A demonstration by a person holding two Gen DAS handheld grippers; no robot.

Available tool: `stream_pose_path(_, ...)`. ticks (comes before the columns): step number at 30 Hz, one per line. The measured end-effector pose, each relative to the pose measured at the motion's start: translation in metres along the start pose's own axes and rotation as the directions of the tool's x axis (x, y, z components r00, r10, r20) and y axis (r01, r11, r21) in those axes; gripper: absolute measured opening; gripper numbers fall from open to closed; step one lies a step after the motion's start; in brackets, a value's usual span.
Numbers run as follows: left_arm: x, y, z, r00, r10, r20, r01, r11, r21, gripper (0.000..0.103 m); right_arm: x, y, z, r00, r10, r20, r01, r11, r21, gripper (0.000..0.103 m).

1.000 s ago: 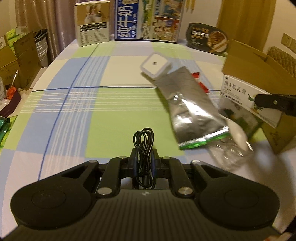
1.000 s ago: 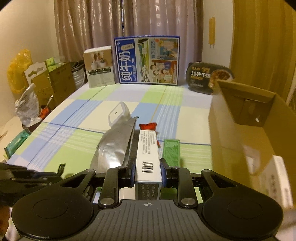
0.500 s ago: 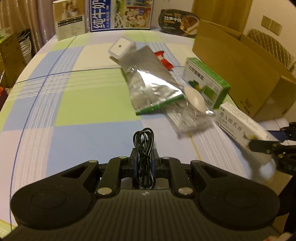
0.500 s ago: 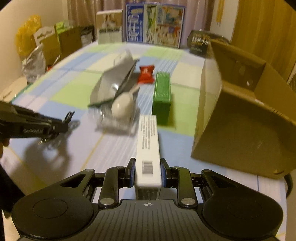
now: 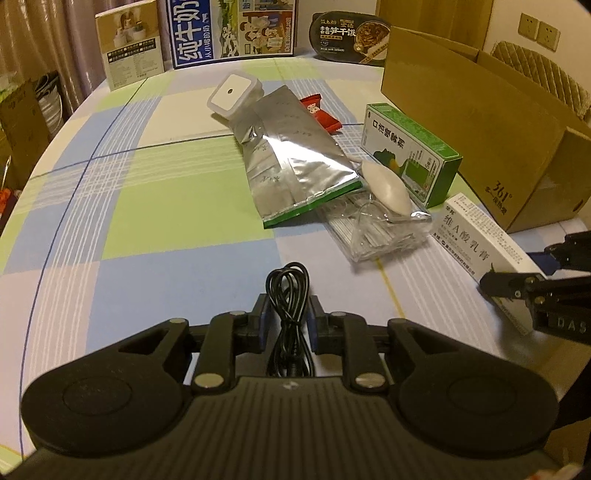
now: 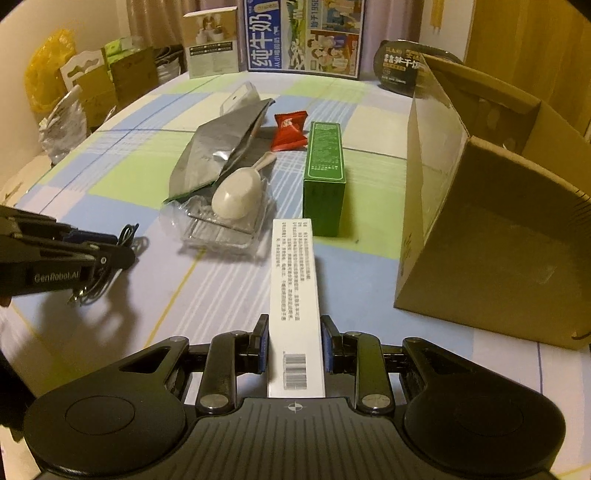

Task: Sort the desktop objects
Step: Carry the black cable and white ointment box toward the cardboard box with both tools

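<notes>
My left gripper (image 5: pixel 287 314) is shut on a coiled black cable (image 5: pixel 289 291), held above the near part of the table; it also shows in the right wrist view (image 6: pixel 110 254). My right gripper (image 6: pixel 294 332) is shut on a long white ointment box (image 6: pixel 293 280), which also shows at the right of the left wrist view (image 5: pixel 480 240). On the table lie a silver foil pouch (image 5: pixel 291 155), a white scoop (image 5: pixel 386 184) on a clear plastic pack (image 5: pixel 380 229), a green box (image 5: pixel 406 151), a red candy packet (image 5: pixel 319 112) and a white square device (image 5: pixel 232 92).
An open cardboard box (image 6: pixel 491 206) lies on its side at the right of the table. A blue milk carton (image 5: pixel 231 29), a beige box (image 5: pixel 129 44) and a black meal tub (image 5: pixel 351 33) stand at the far edge. Bags and cartons sit off the table's left side (image 6: pixel 74 92).
Both grippers have pulled back toward the near edge with their loads. The white box, first beside the cardboard box's opening, is now lower and nearer, in front of the green box.
</notes>
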State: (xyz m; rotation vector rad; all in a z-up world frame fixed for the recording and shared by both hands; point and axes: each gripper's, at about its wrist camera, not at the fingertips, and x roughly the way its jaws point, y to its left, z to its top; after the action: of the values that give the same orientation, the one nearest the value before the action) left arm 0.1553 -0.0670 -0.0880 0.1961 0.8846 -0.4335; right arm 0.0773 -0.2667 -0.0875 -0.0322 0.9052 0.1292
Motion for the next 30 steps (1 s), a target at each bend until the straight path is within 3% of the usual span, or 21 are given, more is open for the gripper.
stream_pose_path(13,-0.007,-0.010,-0.005,1.000,0.015,-0.017,-0.015,0.999,0.032,0.011,-0.002,-0.002,-0.001,1.000,-0.002,0.019,0.001,1.000,0.028,0.023)
stream_pose_path(24,-0.035,-0.025,0.000,1.000,-0.001,0.022,0.000,0.999,0.040,0.011,-0.042,0.000,0.007,0.994,-0.012,0.112,0.008,0.999,0.032,0.023)
stream_pose_path(30,-0.056,-0.038,0.014,0.997,-0.023,0.067,0.019,0.998,0.052,0.011,-0.077,-0.001,0.021,0.979,-0.020,0.202,0.012,0.999,0.038,0.023)
